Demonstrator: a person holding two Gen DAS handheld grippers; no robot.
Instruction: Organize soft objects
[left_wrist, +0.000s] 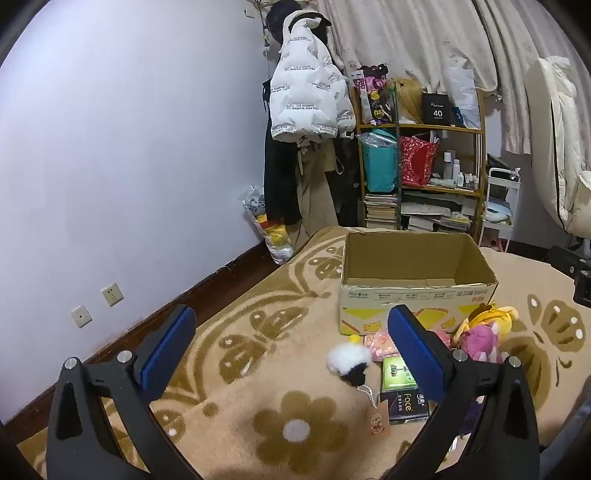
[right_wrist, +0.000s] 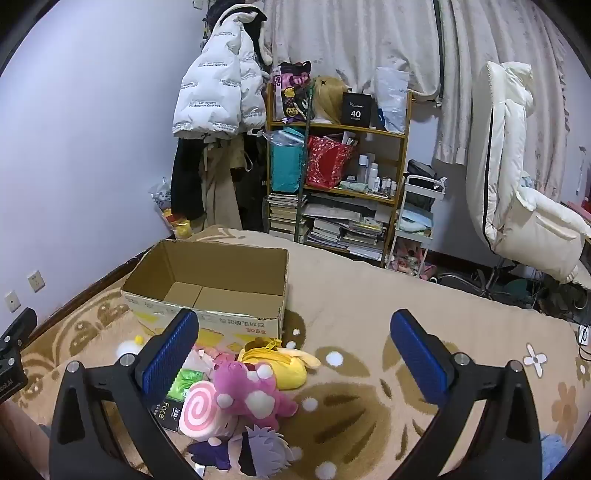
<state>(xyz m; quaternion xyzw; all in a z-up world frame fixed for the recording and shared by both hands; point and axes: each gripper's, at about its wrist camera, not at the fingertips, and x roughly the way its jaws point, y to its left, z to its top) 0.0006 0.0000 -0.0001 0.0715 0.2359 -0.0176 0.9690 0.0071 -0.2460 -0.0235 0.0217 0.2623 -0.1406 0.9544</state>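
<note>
Two grippers, left gripper (left_wrist: 291, 336) and right gripper (right_wrist: 295, 336), hover with jaws spread wide and empty. Soft toys lie heaped just before the empty cardboard box (right_wrist: 207, 291). Best start with the pink plush (right_wrist: 255, 395) on top (pinch its body, not a limb). A purple-and-white doll (right_wrist: 255, 446) is partly cut off; the tissue packs (left_wrist: 397, 373) sit half hidden.

Left claw (left_wrist: 291, 338), right claw (right_wrist: 294, 339) wide (tilted down).
</note>
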